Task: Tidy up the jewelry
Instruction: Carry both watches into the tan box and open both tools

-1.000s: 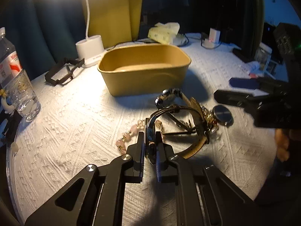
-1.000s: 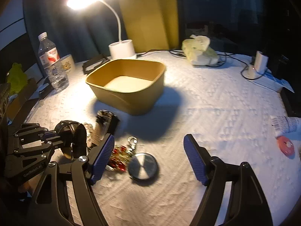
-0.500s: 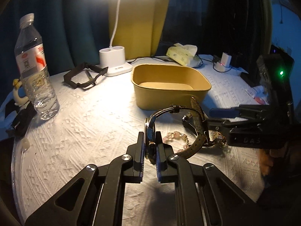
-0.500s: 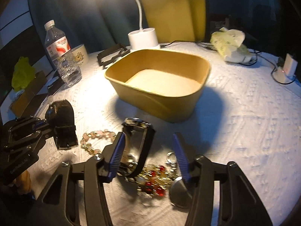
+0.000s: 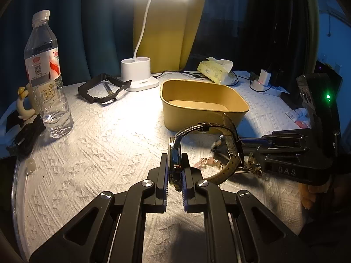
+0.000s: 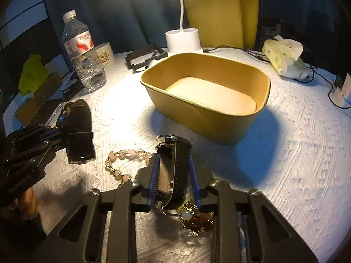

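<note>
My left gripper is shut on a brown-strap watch and holds it above the white cloth; it also shows in the right wrist view. My right gripper is shut on a second watch with a dark band that rests on the cloth. A pink bead bracelet lies left of it and a red-and-gold bead piece lies under the gripper. The empty yellow-brown tray stands just beyond; it also shows in the left wrist view.
A water bottle, a mug, a black frame and a white desk lamp stand at the back left. A tissue pack, cables and a charger lie at the back right.
My left gripper has lifted the brown-strap watch off the jewelry pile. My right gripper has moved forward over the pile and closed from wide open onto the dark-band watch.
</note>
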Demonstrator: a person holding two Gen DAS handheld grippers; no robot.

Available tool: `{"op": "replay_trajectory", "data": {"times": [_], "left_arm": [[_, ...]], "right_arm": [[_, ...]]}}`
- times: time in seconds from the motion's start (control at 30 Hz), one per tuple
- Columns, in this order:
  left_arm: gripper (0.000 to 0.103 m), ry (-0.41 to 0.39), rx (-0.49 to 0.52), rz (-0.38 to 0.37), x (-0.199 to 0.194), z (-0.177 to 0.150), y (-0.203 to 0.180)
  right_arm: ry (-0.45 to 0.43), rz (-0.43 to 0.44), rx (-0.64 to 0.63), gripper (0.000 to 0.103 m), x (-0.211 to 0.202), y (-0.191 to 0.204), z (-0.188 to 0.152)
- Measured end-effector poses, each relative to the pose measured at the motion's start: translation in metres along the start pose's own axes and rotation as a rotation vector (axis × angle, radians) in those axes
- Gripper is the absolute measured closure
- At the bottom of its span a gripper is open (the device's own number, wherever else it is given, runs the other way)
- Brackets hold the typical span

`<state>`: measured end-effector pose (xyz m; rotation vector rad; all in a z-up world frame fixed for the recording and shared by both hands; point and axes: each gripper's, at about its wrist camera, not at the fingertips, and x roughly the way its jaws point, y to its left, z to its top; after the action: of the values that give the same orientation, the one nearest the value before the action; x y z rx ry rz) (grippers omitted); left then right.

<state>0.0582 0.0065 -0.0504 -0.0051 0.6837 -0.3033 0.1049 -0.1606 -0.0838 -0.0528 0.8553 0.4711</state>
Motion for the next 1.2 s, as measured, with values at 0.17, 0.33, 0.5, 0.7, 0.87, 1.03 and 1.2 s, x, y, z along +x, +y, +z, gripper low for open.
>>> {"op": "replay_trajectory", "data": {"times": [0.17, 0.33, 0.5, 0.7, 0.87, 1.03, 1.2], "left_arm": [[0.092, -0.004, 0.004, 0.011, 0.002, 0.007, -0.003], [0.092, -0.008, 0.016, 0.025, 0.004, 0.013, -0.008], [0.092, -0.009, 0.030, 0.036, 0.011, 0.024, -0.014], [0.092, -0.017, 0.051, 0.045, 0.022, 0.039, -0.018], [0.092, -0.031, 0.070, 0.047, 0.037, 0.059, -0.018], [0.092, -0.042, 0.099, 0.053, 0.052, 0.074, -0.021], [0.092, -0.034, 0.107, 0.051, 0.071, 0.086, -0.023]], "right_arm": [[-0.017, 0.029, -0.008, 0.096, -0.006, -0.001, 0.001], [-0.047, 0.053, -0.006, 0.096, -0.015, -0.004, 0.003], [-0.093, 0.068, 0.000, 0.096, -0.028, -0.012, 0.010], [-0.148, 0.050, 0.006, 0.096, -0.038, -0.028, 0.024], [-0.181, 0.022, 0.035, 0.096, -0.039, -0.049, 0.036], [-0.190, 0.001, 0.077, 0.096, -0.034, -0.070, 0.044], [-0.181, -0.008, 0.084, 0.096, -0.024, -0.081, 0.048]]}}
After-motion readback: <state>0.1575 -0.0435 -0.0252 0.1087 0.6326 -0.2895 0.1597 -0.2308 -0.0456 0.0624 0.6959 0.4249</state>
